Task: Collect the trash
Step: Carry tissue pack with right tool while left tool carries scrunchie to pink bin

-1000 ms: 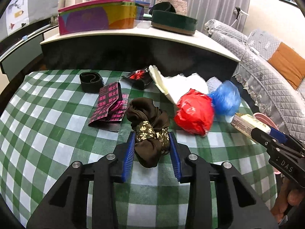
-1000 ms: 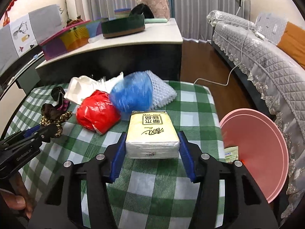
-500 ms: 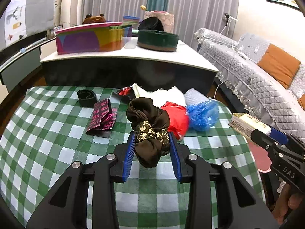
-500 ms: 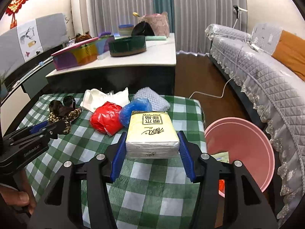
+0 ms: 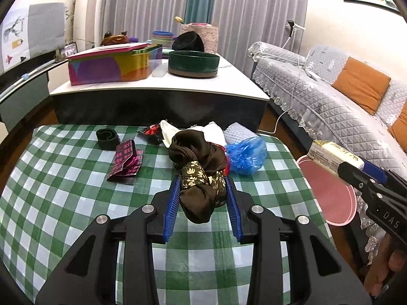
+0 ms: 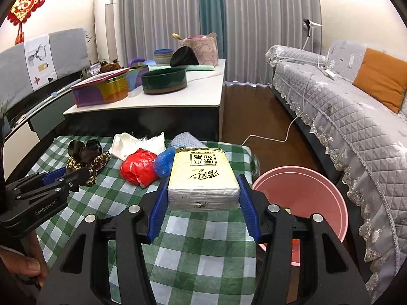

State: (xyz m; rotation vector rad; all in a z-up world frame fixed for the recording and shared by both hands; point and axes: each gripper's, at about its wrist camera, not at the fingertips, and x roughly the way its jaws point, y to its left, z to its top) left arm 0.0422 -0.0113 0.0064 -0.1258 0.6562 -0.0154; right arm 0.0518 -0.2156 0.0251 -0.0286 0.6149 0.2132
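Lifting higher than a second ago, my left gripper (image 5: 203, 200) stays clamped on the brown scrunched cloth (image 5: 201, 175) above the checked tablecloth (image 5: 63, 190); table looks farther. Right view: my right gripper (image 6: 203, 203) tilts down, clamped on the yellow tissue pack (image 6: 202, 178); pink bin's (image 6: 318, 178) inside now shows.

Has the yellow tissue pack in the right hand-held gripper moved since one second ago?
Yes. The tissue pack, clamped in the right hand-held gripper, has risen and drawn back: the checked table now looks lower and farther, and the pink bin shows more fully.
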